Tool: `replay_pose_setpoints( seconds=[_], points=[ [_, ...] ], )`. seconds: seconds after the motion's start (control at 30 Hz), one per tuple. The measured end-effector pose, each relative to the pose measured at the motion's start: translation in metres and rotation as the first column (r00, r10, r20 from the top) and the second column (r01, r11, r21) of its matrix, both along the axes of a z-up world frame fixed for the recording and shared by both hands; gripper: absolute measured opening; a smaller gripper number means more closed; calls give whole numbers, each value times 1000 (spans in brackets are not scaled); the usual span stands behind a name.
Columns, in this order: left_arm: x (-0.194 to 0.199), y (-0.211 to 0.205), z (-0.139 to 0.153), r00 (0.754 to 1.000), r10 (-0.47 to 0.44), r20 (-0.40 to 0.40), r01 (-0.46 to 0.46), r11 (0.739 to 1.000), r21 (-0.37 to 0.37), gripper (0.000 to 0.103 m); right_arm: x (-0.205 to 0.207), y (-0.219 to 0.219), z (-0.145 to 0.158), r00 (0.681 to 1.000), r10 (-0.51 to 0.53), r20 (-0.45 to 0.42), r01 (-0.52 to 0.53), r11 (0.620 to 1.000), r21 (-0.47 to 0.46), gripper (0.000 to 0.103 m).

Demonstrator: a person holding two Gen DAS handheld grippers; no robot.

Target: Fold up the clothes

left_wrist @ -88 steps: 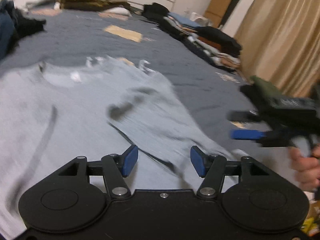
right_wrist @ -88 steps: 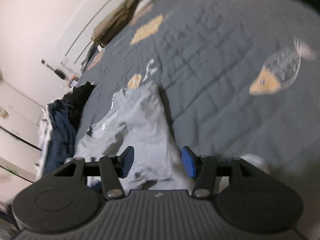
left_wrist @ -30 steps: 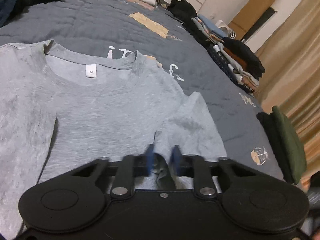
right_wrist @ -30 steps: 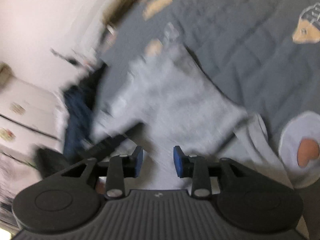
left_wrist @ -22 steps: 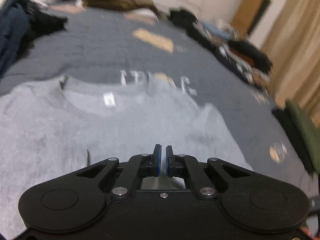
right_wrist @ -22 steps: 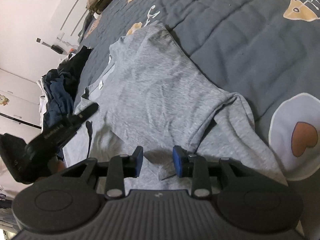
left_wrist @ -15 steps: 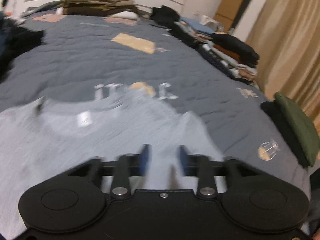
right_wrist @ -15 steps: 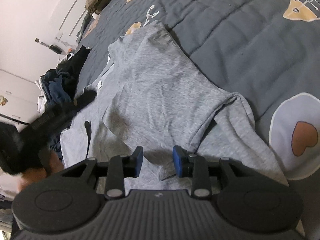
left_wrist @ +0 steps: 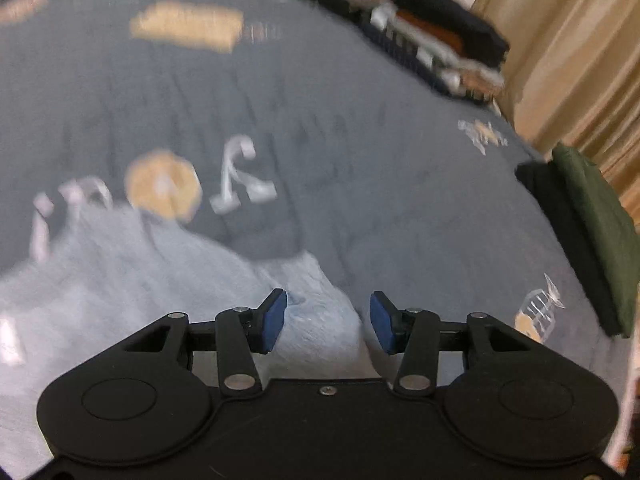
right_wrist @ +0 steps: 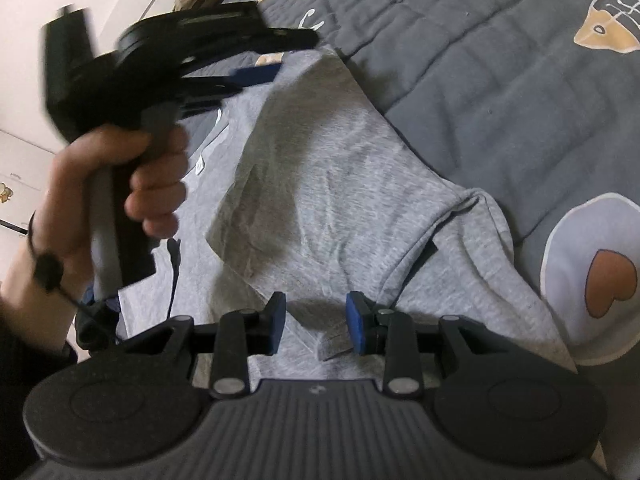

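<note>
The grey T-shirt (right_wrist: 340, 184) lay spread on the blue-grey quilt (right_wrist: 500, 80), filling the middle and lower left of the right wrist view, its collar and white label toward the upper left and one side already turned over so that a slanted folded edge ran down the middle of the cloth, with a sleeve bunched toward the right centre; in the left wrist view the same shirt (left_wrist: 132, 280) took up only the lower left, blurred. The left claw (left_wrist: 323, 320) had just been opening and stood spread with nothing pinched, a corner of grey cloth showing behind the gap but apart from the pads. The right claw (right_wrist: 316, 322) hovered low over the hem area at the bottom centre, its jaws partly apart and clear of the fabric, gripping nothing that could be seen. The person's left hand (right_wrist: 120, 192) held its tool at the upper left of the right wrist view, above the collar. The step in hand looked like lining up a fresh hold for the next fold; to do it well each claw should probably take only the top layer near an edge or corner, both lifting together and keeping the cloth taut so the crease stayed straight. Folded piles (left_wrist: 444, 52) sat at the upper right and a dark green garment (left_wrist: 592, 216) at the right edge
</note>
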State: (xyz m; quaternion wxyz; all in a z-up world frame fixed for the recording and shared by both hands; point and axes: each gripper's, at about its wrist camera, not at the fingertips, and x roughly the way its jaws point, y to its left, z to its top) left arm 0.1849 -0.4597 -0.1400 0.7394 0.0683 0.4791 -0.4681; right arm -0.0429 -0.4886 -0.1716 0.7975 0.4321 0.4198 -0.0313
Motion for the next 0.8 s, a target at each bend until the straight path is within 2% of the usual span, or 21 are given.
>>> replay_pose_setpoints(
  seconds=[0.07, 0.1, 0.13, 0.2, 0.23, 0.3, 0.33, 0.37, 0.43, 0.53, 0.6, 0.63, 0.7, 0.8],
  points=[
    [1, -4, -6, 1000, -3, -10, 3, 1000, 10, 42, 0, -1, -1, 1000, -2, 2, 2, 1000, 9, 33],
    [2, -4, -7, 1000, -6, -5, 6, 1000, 4, 28, 0, -2, -1, 1000, -2, 2, 2, 1000, 12, 33],
    [3, -3, -7, 1000, -10, 0, 10, 1000, -3, 19, 0, -2, -1, 1000, -1, 3, 1, 1000, 12, 33],
    [5, 2, 1, 999, -13, 30, 15, 997, -76, 5, 0, -1, -1, 1000, 2, 4, -2, 1000, 5, 33],
    [5, 6, 7, 998, -12, 55, 19, 992, -123, 2, 0, 0, 0, 1000, 5, 5, -5, 1000, 1, 33],
    [6, 15, 20, 988, 54, 145, -19, 973, -228, 0, 0, 1, 0, 1000, 10, 6, -10, 1000, -8, 33],
    [8, 16, 23, 982, 86, 166, -45, 971, -235, 0, 0, 1, 0, 1000, 9, 6, -9, 1000, -8, 33],
    [13, 14, 23, 982, 99, 162, -64, 976, -206, 0, 0, 1, -1, 1000, 9, 6, -9, 1000, -6, 33],
    [19, 10, 17, 995, 64, 82, -52, 988, -144, 1, 0, 0, -2, 1000, 8, 7, -8, 1000, 0, 33],
    [6, 25, 18, 993, 44, 105, -32, 993, -114, 11, 0, -3, -3, 1000, 6, 7, -6, 1000, 16, 33],
    [-7, 44, 19, 992, 30, 120, -17, 994, -109, 55, 0, -4, -3, 1000, 2, 7, -2, 1000, 24, 33],
    [-13, 58, 19, 991, 37, 129, -21, 992, -125, 59, 1, -4, -2, 1000, 4, 8, -4, 1000, 21, 33],
    [-25, 88, 19, 990, 46, 136, -26, 989, -144, 59, 1, -3, -1, 1000, 5, 9, -5, 1000, 16, 33],
    [-33, 134, 16, 988, 123, 95, -108, 982, -154, 59, 0, -2, -1, 1000, 3, 9, -3, 1000, 13, 34]
  ],
)
